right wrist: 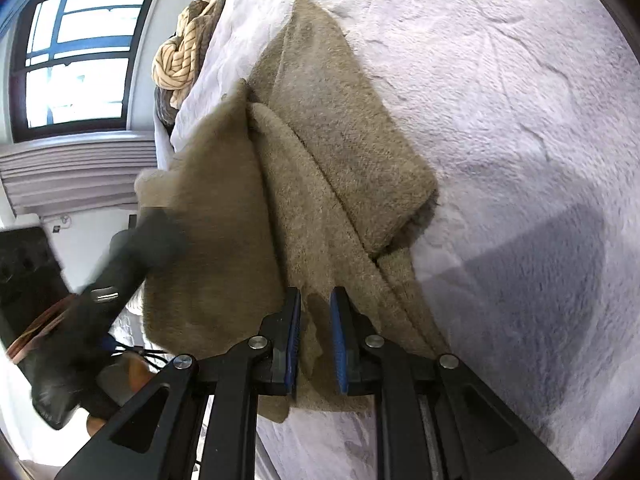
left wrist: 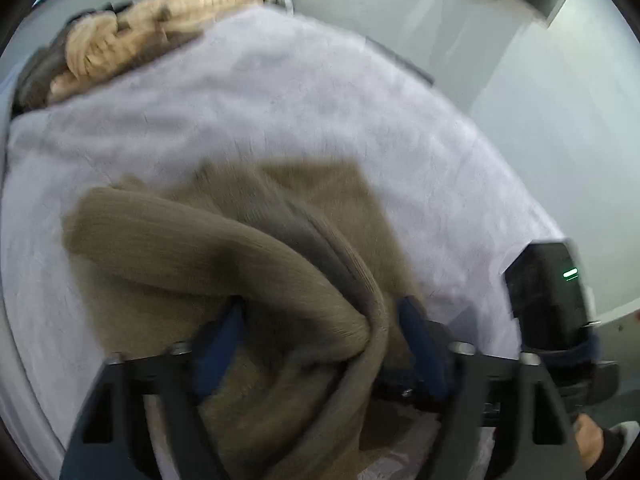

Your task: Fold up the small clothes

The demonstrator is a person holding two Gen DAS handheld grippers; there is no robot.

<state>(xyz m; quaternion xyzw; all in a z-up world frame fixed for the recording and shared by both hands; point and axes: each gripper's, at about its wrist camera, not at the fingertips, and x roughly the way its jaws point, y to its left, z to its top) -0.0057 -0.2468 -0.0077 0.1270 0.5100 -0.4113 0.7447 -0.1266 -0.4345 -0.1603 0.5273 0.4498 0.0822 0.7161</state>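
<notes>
Right now I am looking down my left gripper (left wrist: 320,320) at a brown knit garment (left wrist: 248,256) lying rumpled on the pale lilac blanket (left wrist: 320,100). The left jaws are standing wide apart, blue pads well clear of each other, and a thick ribbed fold of the garment is draping between them without the pads pressing on it, so I am calling this one released. The view is smeared with blur. At the far edge of the blanket a pile of cream striped cloth (left wrist: 140,28) is sitting, and at the right edge I am seeing the right gripper (left wrist: 548,292) with its small green light, a bit of the person's hand (left wrist: 590,440) below it.

Through the right wrist camera the right gripper (right wrist: 316,300) is showing its blue pads close together with a flap of the garment (right wrist: 340,152) running between them; I am reading it as clenched on the cloth. The garment is stretching away from the jaws, partly doubled over on itself, one side hanging past the blanket (right wrist: 500,100) edge. The left gripper (right wrist: 120,264) is appearing as a dark blur at the left, in front of a window (right wrist: 80,56).
</notes>
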